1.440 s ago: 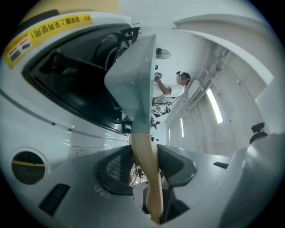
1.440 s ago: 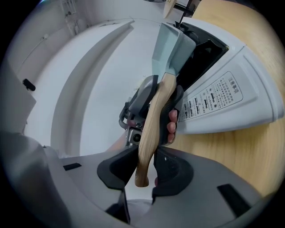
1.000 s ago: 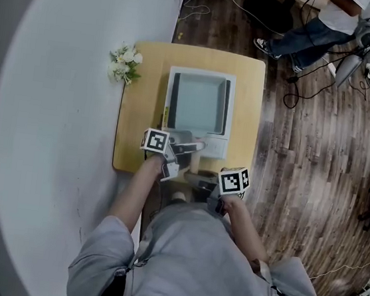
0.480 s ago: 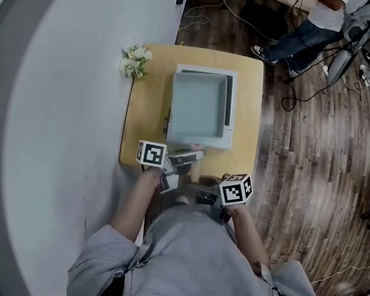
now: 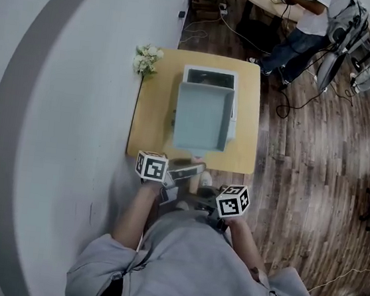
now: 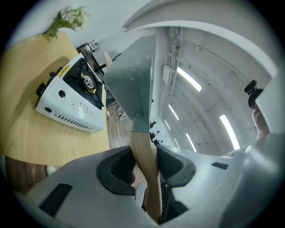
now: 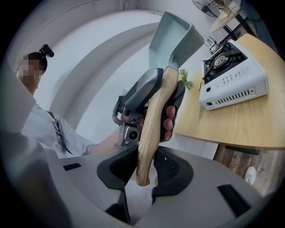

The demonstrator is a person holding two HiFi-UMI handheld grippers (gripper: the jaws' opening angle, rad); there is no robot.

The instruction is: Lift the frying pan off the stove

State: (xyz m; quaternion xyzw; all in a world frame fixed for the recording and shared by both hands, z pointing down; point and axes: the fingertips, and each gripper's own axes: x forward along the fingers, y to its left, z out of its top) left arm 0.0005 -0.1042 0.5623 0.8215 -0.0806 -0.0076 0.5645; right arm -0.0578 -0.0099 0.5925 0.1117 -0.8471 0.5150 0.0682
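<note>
A square grey-blue frying pan (image 5: 202,116) with a wooden handle (image 5: 193,176) hangs in the air above the white portable gas stove (image 5: 210,78), whose burner shows behind the pan's far edge. Both grippers hold the handle. My left gripper (image 5: 187,173) is shut on it nearer the pan, and in the left gripper view the handle (image 6: 144,151) runs between the pads up to the pan (image 6: 133,71). My right gripper (image 5: 213,204) is shut on the handle's end (image 7: 149,133), with the pan (image 7: 174,38) tilted up beyond it.
The stove (image 6: 73,95) stands on a small light wooden table (image 5: 152,113) against the white wall. A bunch of white flowers (image 5: 147,59) lies at the table's far left corner. Beyond the table are a wooden floor with cables (image 5: 292,90) and a person (image 5: 304,21).
The pan has come up off the stove and back toward me, so the burner now shows behind it. Both grippers have kept their hold on the handle.
</note>
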